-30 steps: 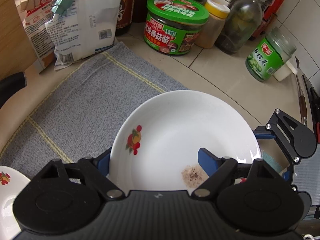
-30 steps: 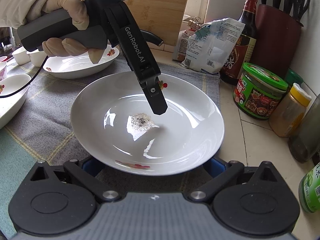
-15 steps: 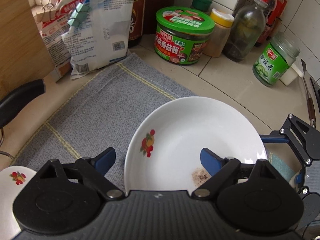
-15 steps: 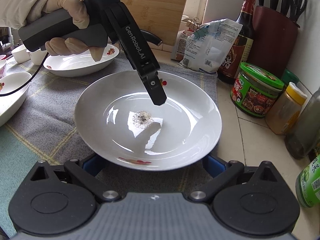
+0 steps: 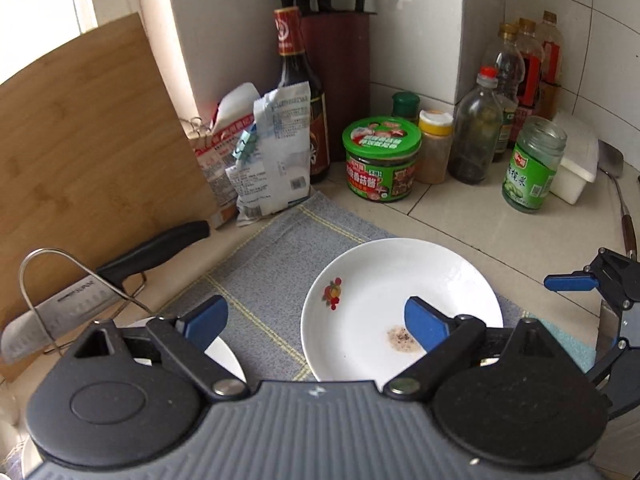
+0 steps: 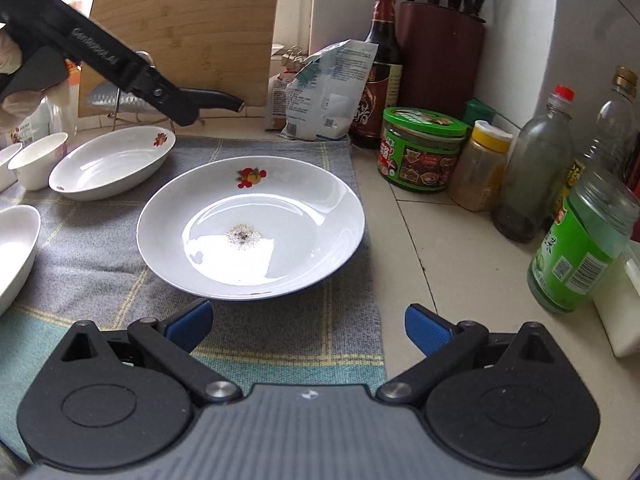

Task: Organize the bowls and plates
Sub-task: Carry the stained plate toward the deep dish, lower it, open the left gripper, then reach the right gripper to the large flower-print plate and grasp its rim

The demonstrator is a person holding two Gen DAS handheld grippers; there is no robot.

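Note:
A white plate [image 6: 256, 228] with a fruit print and a speck of residue lies flat on the grey cloth [image 6: 100, 264]; it also shows in the left wrist view [image 5: 384, 304]. My right gripper [image 6: 308, 326] is open and empty, just in front of the plate's near rim. My left gripper [image 5: 316, 318] is open and empty, raised above the plate's left edge; its finger [image 6: 160, 92] hangs over the back left. An oval white dish [image 6: 108, 164], small cups [image 6: 38, 158] and another bowl [image 6: 12, 252] sit to the left.
Jars and bottles crowd the tiled counter at right: a green-lidded jar [image 6: 420, 148], a yellow-capped spice jar [image 6: 480, 164], a green-labelled jar [image 6: 580, 256]. A cleaver on a wire rack [image 5: 72, 300] and a cutting board [image 5: 80, 152] stand at the back left, with bags [image 6: 324, 92] and a knife block [image 6: 440, 60].
Both grippers have let go of the plate and drawn back. The plate now rests on the cloth. The left gripper has lifted up and away to the left.

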